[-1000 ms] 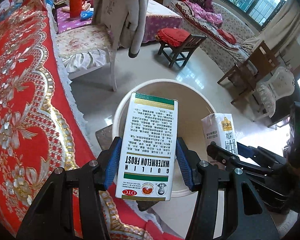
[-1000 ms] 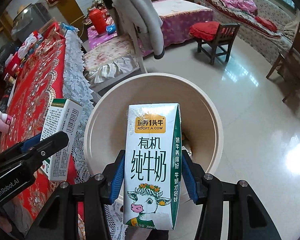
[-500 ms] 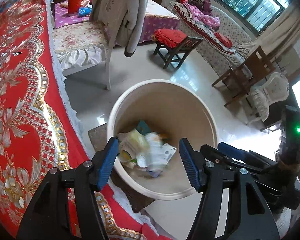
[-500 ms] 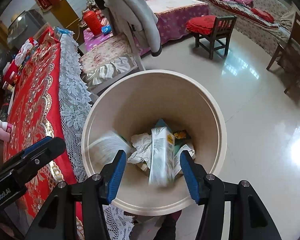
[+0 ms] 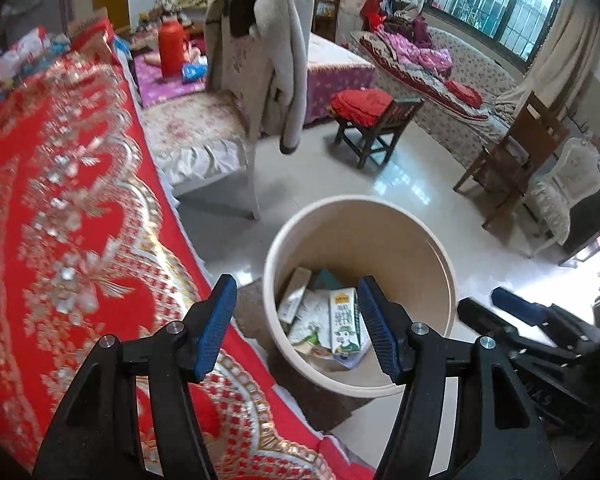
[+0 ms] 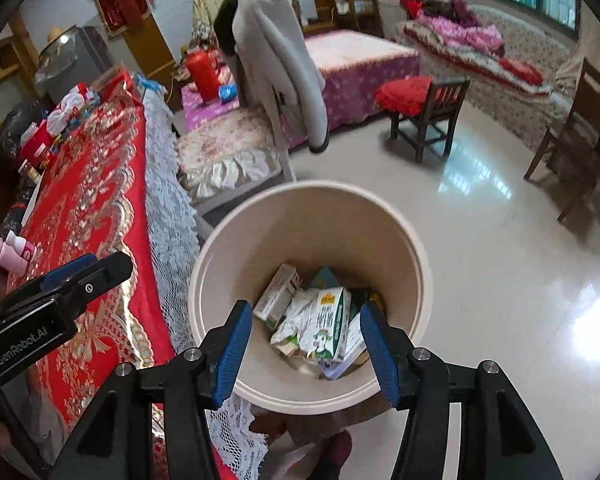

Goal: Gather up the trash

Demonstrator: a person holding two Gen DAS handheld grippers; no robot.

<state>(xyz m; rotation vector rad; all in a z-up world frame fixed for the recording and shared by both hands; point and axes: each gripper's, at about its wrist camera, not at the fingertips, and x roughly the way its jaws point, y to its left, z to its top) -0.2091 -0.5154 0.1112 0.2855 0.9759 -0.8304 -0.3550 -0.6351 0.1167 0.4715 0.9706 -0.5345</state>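
A beige round trash bin (image 5: 432,248) (image 6: 228,248) stands on the floor beside the table. Inside lie a green and white milk carton (image 5: 343,322) (image 6: 326,326), a white medicine box (image 5: 294,294) (image 6: 278,294) and crumpled paper. My left gripper (image 5: 296,322) is open and empty, above the bin's left rim and the table edge. My right gripper (image 6: 306,346) is open and empty, above the bin's near side. The right gripper also shows at the right in the left wrist view (image 5: 516,312), and the left gripper at the left in the right wrist view (image 6: 80,276).
A table with a red embroidered cloth (image 5: 60,240) (image 6: 88,216) and lace fringe lies left of the bin. A chair with a grey coat (image 5: 268,52) stands behind the bin. A small wooden stool with a red cushion (image 5: 370,120) and other chairs (image 5: 516,168) stand on the shiny floor.
Both grippers opened and dropped their loads: the medicine box from the left and the milk carton from the right fell into the bin. Both grippers have risen and pulled back a little.
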